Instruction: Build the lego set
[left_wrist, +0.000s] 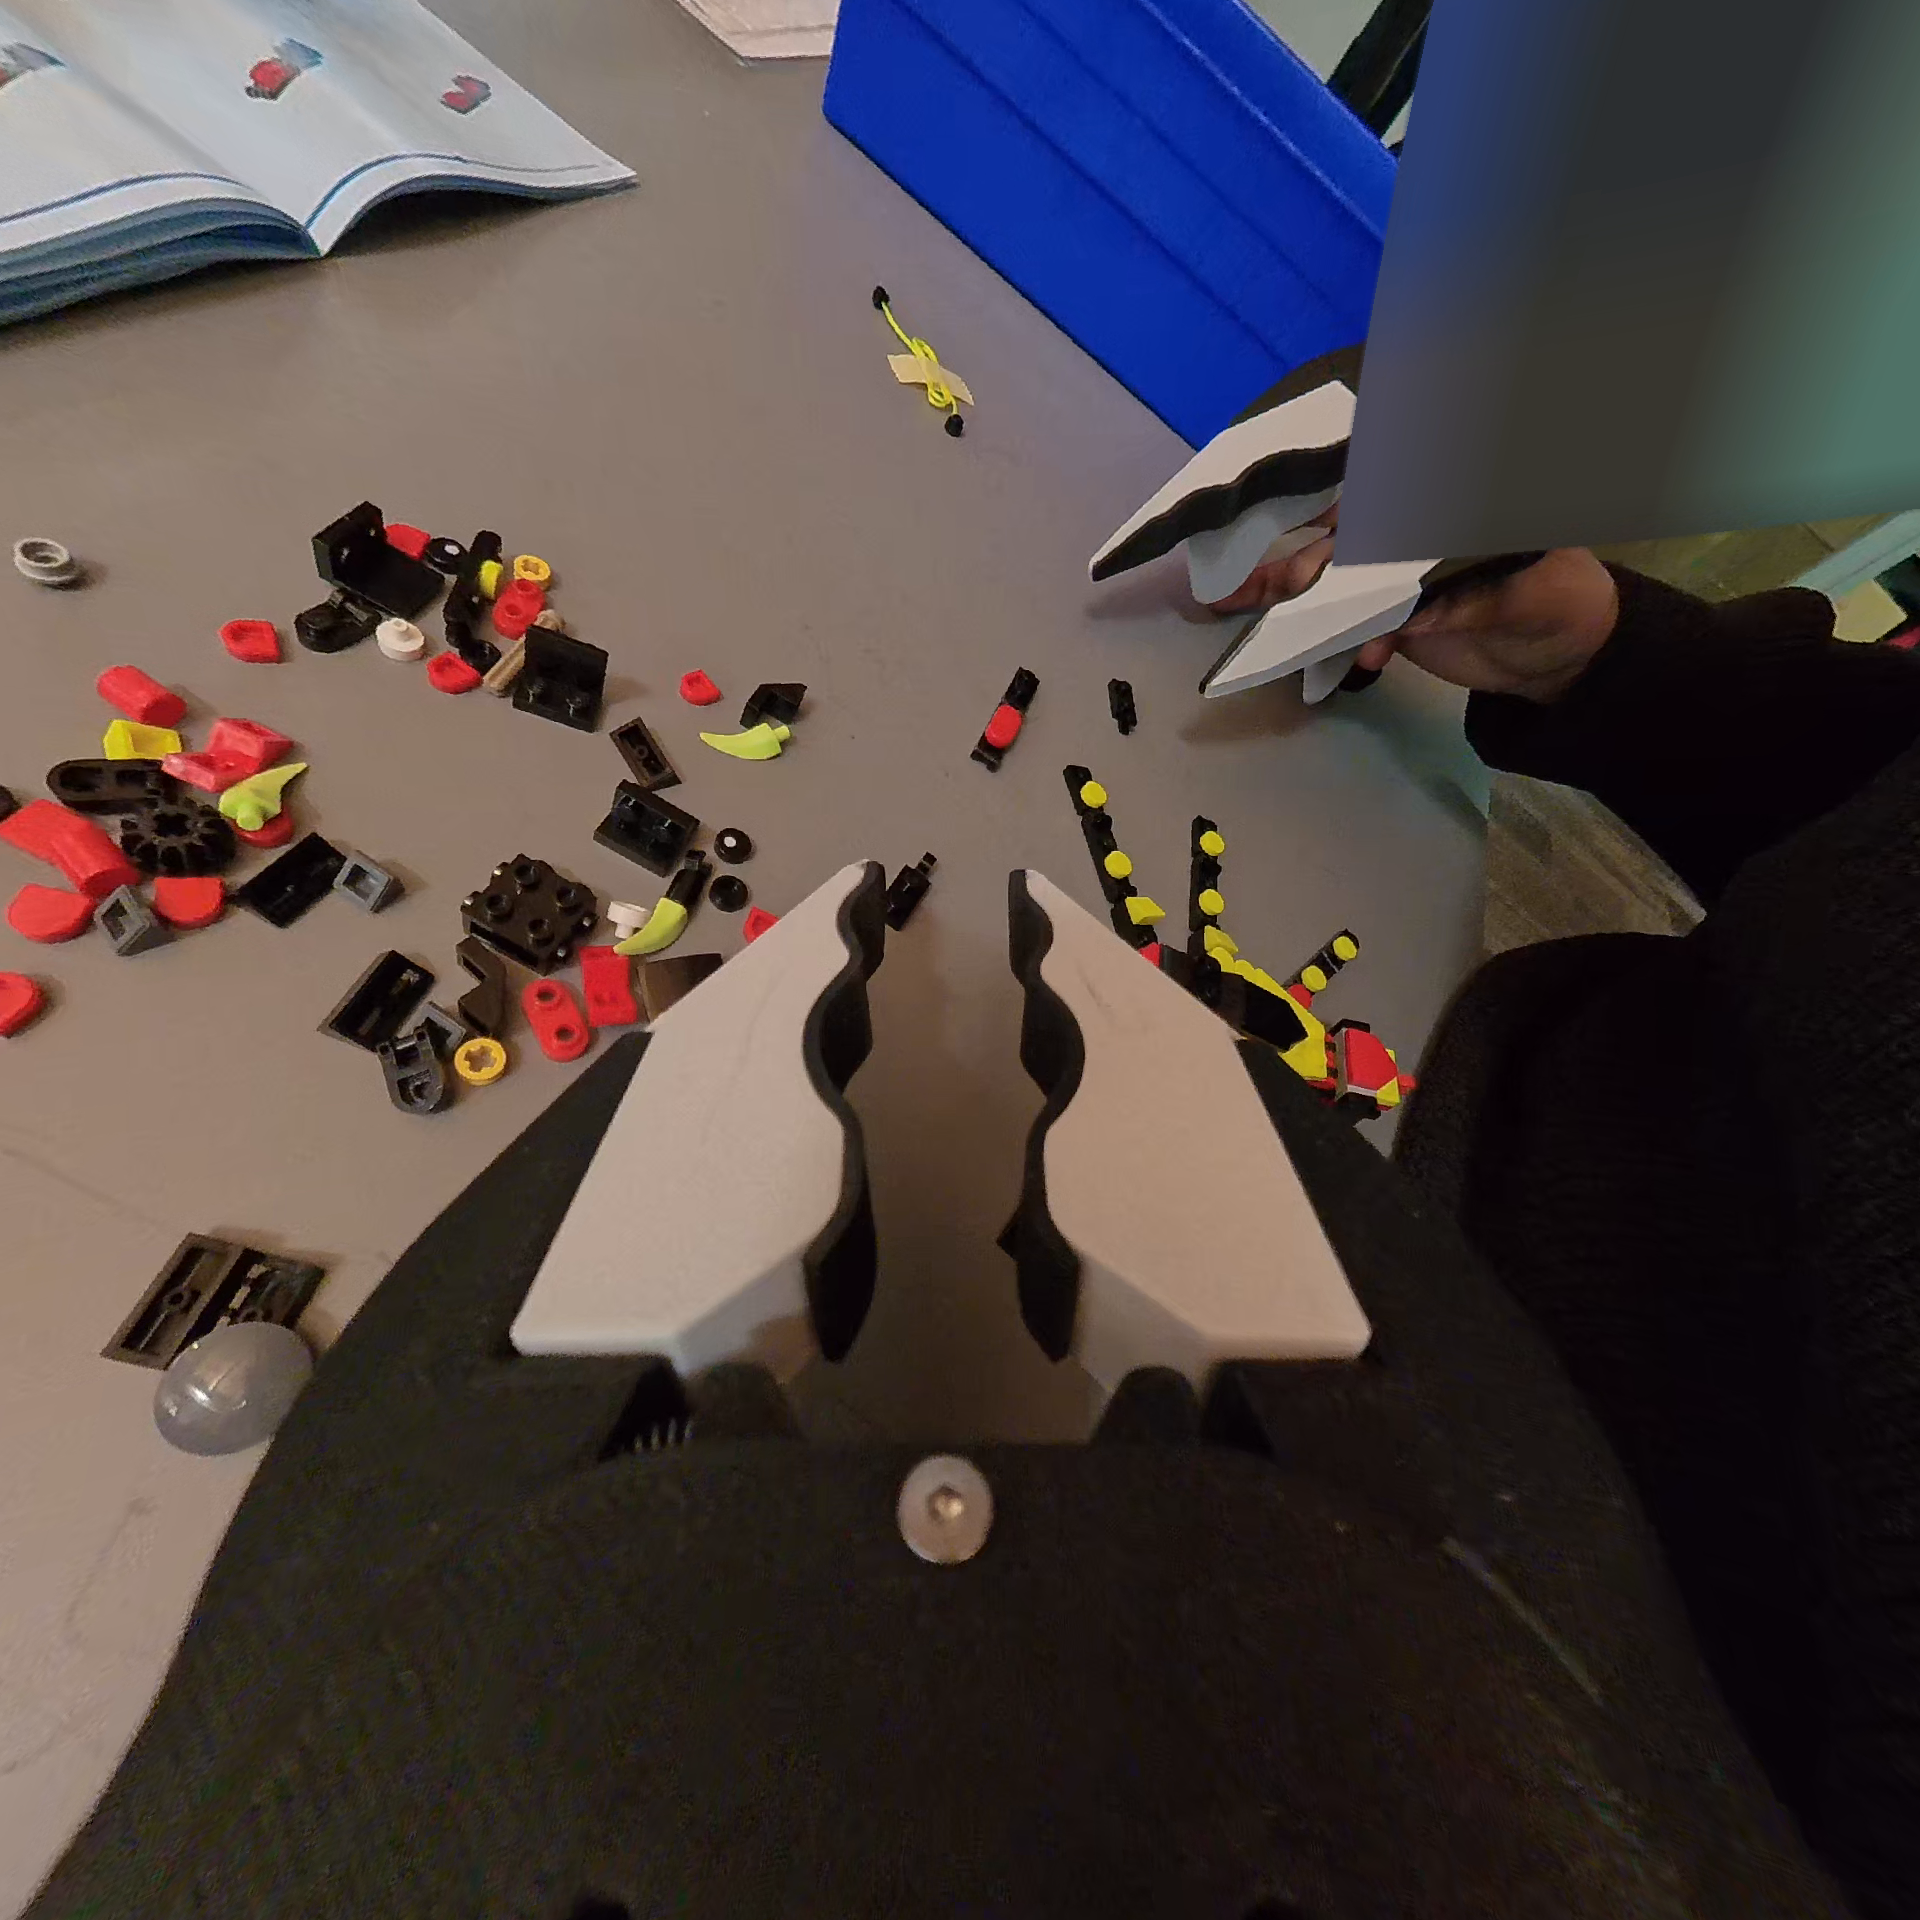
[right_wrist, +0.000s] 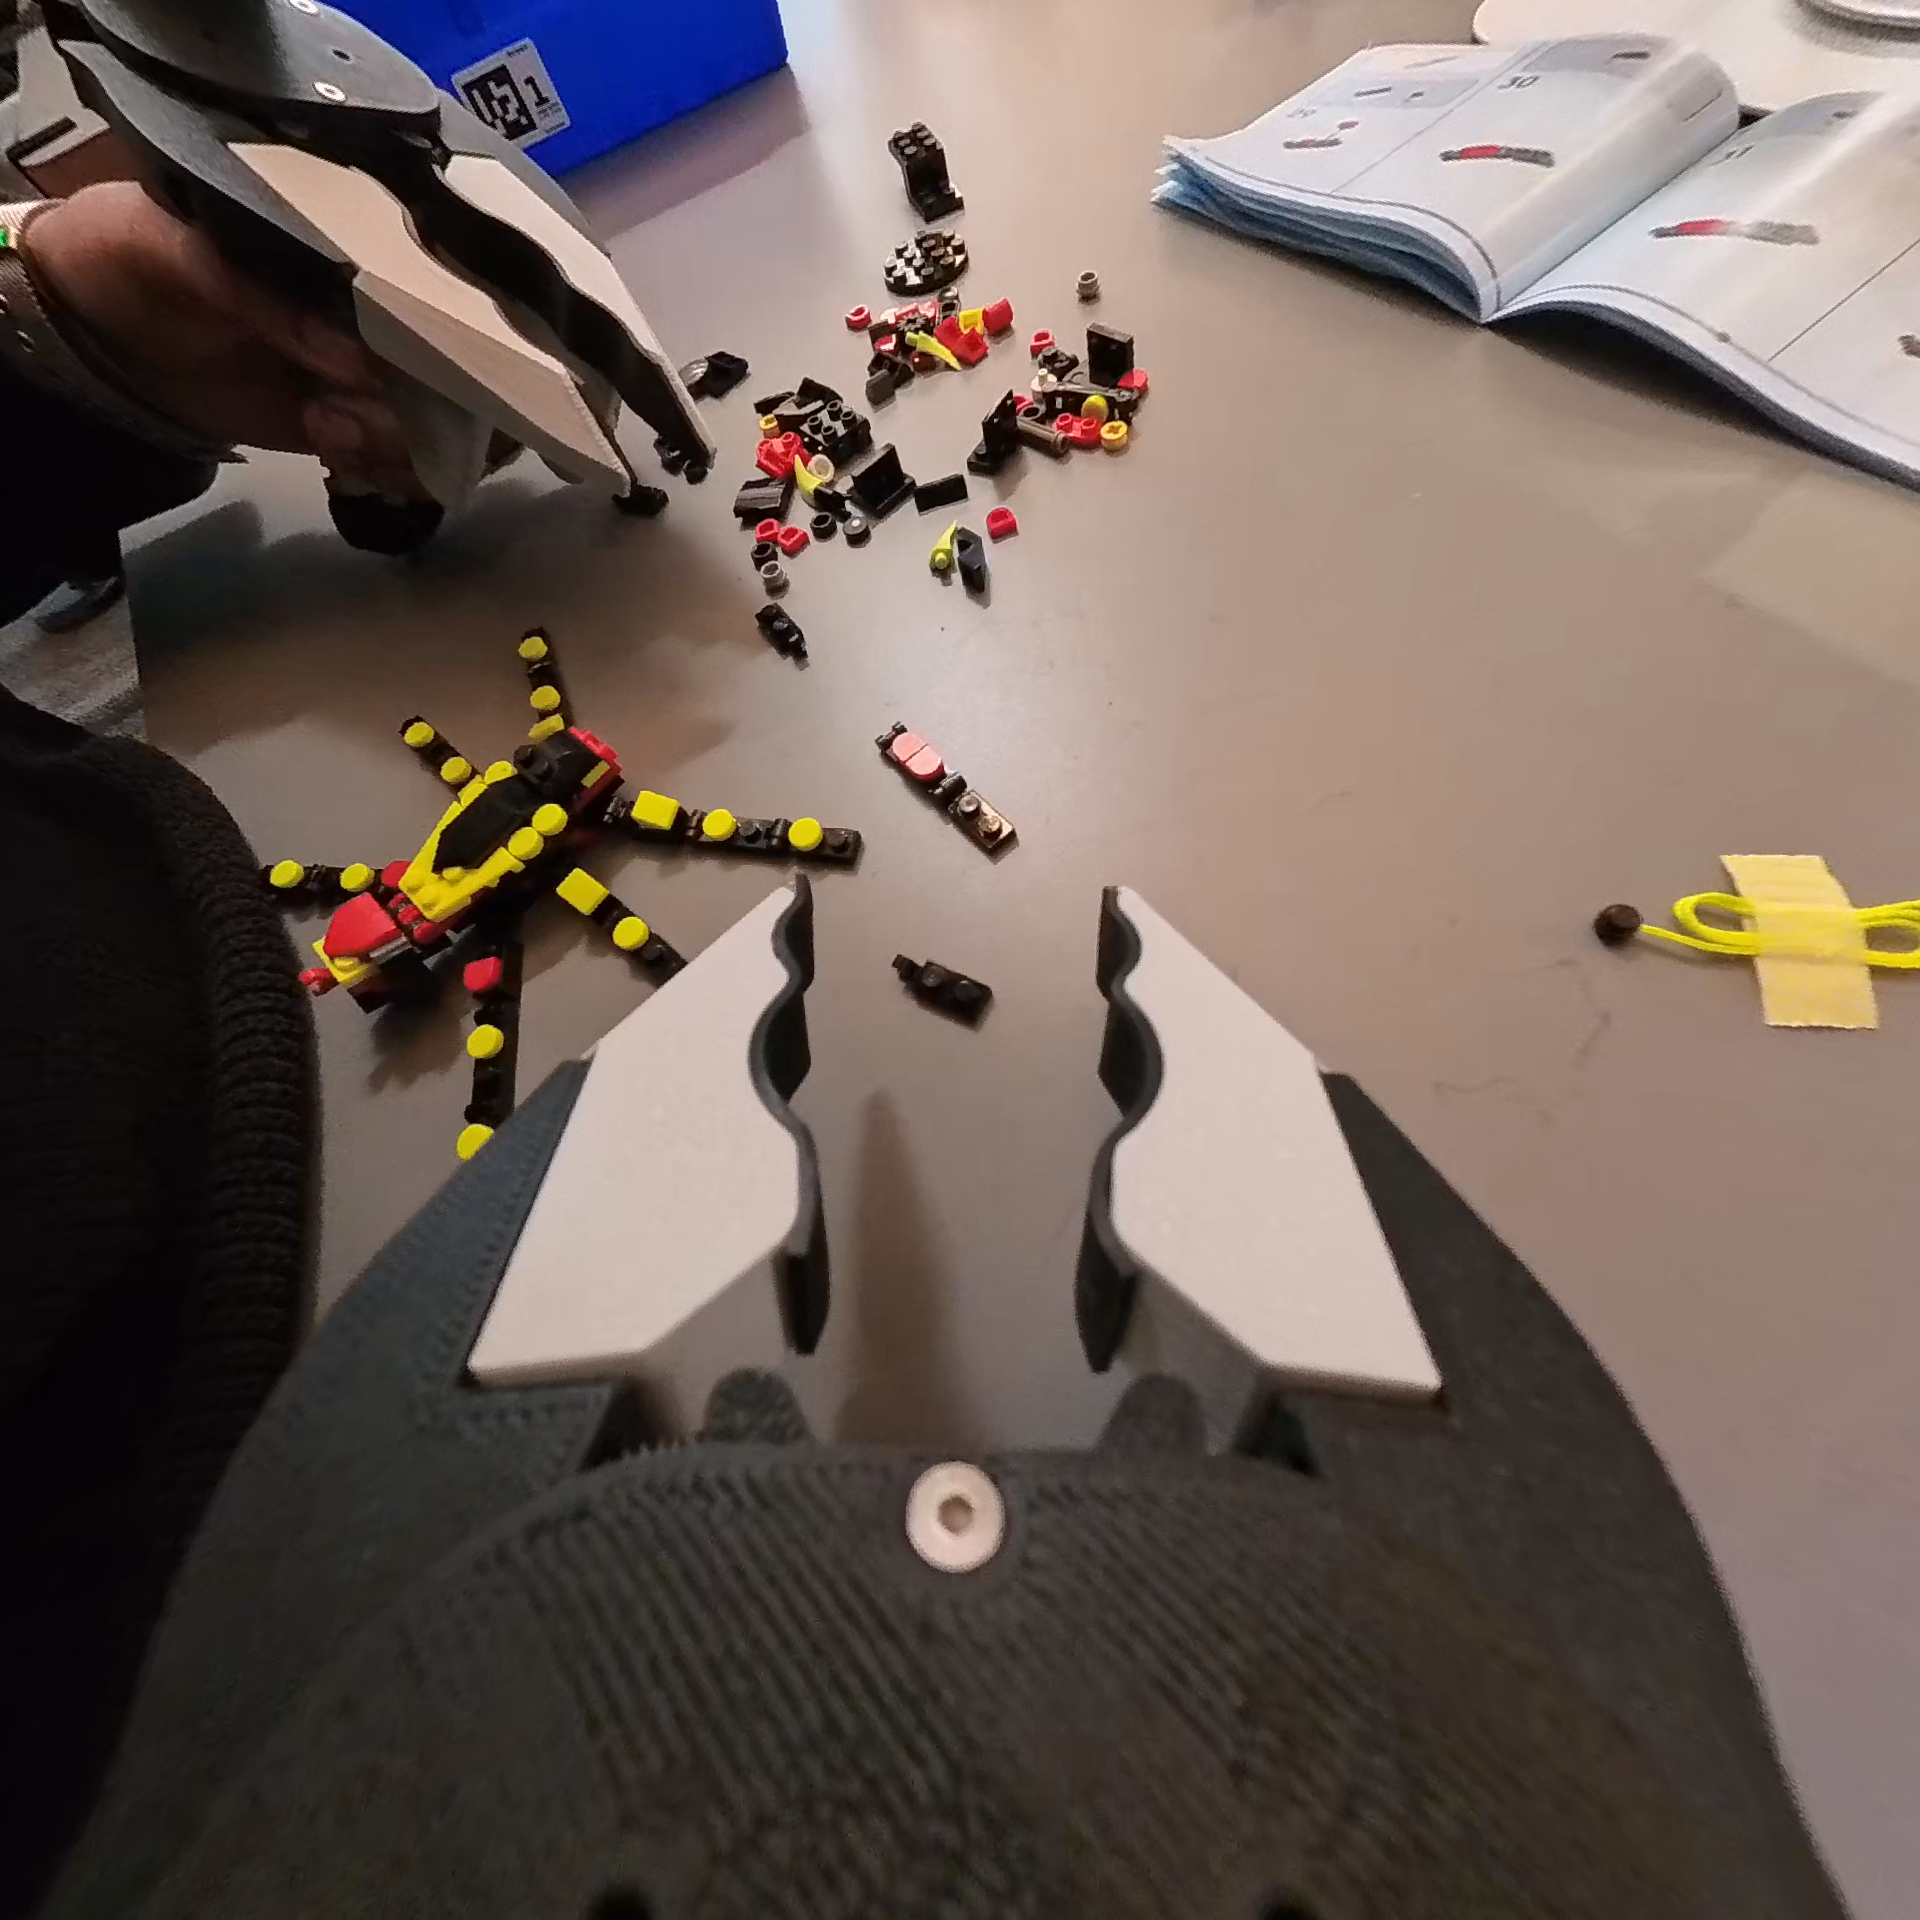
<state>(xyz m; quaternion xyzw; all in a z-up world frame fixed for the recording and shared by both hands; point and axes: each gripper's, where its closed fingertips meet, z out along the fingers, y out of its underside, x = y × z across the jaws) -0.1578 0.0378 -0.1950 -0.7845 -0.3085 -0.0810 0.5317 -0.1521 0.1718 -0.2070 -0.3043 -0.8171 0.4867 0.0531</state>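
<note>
A partly built black, yellow and red spider model (right_wrist: 499, 842) lies on the grey table; it also shows in the left wrist view (left_wrist: 1262, 997). My left gripper (left_wrist: 943, 891) is open and empty, tips low by a small black piece (left_wrist: 909, 888). It also shows in the right wrist view (right_wrist: 665, 473). My right gripper (right_wrist: 954, 902) is open and empty, with a small black hinge piece (right_wrist: 940, 982) on the table between its fingertips. A black strip with a red tile (right_wrist: 940, 779) lies just beyond. The right gripper also shows in the left wrist view (left_wrist: 1153, 623).
A pile of loose red, black and yellow pieces (left_wrist: 416, 779) (right_wrist: 935, 416) is spread over the table. An open instruction booklet (right_wrist: 1558, 208) (left_wrist: 260, 125), a blue bin (left_wrist: 1122, 187) (right_wrist: 623, 62) and a taped yellow string (right_wrist: 1797, 935) lie around. The table edge runs on the person's side. Some 15 cm of space lies between my two pairs of fingers.
</note>
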